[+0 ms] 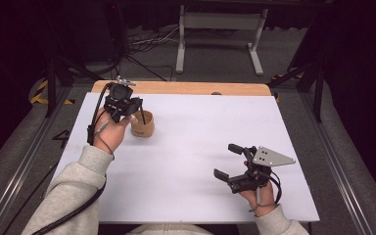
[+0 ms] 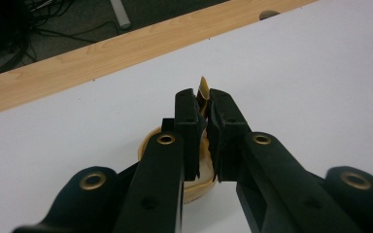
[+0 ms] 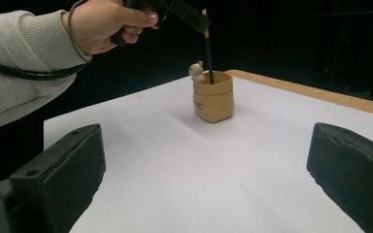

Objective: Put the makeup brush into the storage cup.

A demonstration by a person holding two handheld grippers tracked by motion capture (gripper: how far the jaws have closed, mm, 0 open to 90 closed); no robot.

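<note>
My grippers' jaws look like matt black plastic with brass-coloured rivets. The table (image 1: 186, 161) has a smooth matt white top edged in pale wood; the tan pot (image 3: 214, 97) looks matt.

The one bit of writing I can find is a small dark mark on the front of the cup (image 3: 213, 98), seen from my right gripper view; it is too small and blurred for me to read. The same cup (image 1: 142, 124) from the high view shows no lettering I can make out. Nothing else in front of me carries a label, number or sign that I can read.
</note>
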